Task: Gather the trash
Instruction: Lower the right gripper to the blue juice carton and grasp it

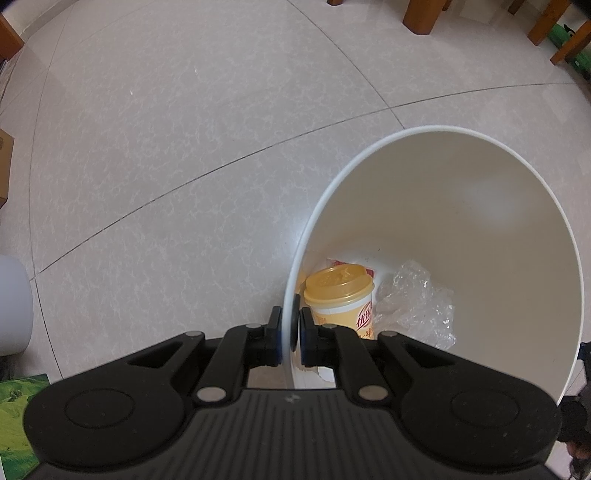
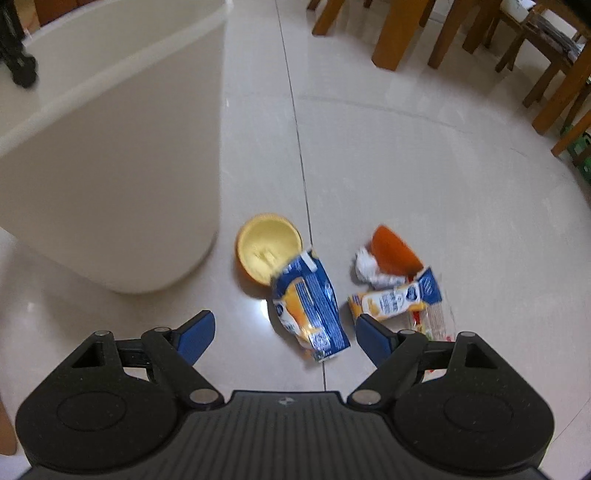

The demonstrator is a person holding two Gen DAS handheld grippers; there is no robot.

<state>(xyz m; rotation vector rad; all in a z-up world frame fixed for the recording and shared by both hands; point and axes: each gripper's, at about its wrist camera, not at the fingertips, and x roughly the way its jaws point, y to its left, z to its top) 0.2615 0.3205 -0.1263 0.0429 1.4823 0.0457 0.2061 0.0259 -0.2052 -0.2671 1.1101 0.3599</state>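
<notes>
Left gripper point(image 1: 291, 326) pointed down, jaws pinched shut on near rim of white bin point(image 1: 436, 130); one pad outside the wall, one inside. Inside bin, at bottom: yellow lidded cup point(image 1: 341, 295) just beyond the pads, red-and-white packet partly under it, crumpled clear plastic point(image 1: 417, 302) just right of cup. Pale tiled floor point(image 1: 166, 166) left of bin; wooden furniture legs point(image 1: 421, 14) far off at top.

Right gripper point(image 2: 284, 334) angled down over floor, jaws wide apart, nothing between pads but floor and the lower end of a wrapper. Bin point(image 2: 110, 177) at left in this view, standing on tiles. Right of its base: yellow lid point(image 2: 266, 251) lying upside down. Blue-and-orange wrapper point(image 2: 310, 310) overlapping lid's near edge, stretching toward the jaws. Further right, well apart from that wrapper: orange lid point(image 2: 393, 249), crumpled white paper point(image 2: 369, 267) against it, second snack packet point(image 2: 399, 301) touching right finger point(image 2: 376, 339). Some blur throughout.
</notes>
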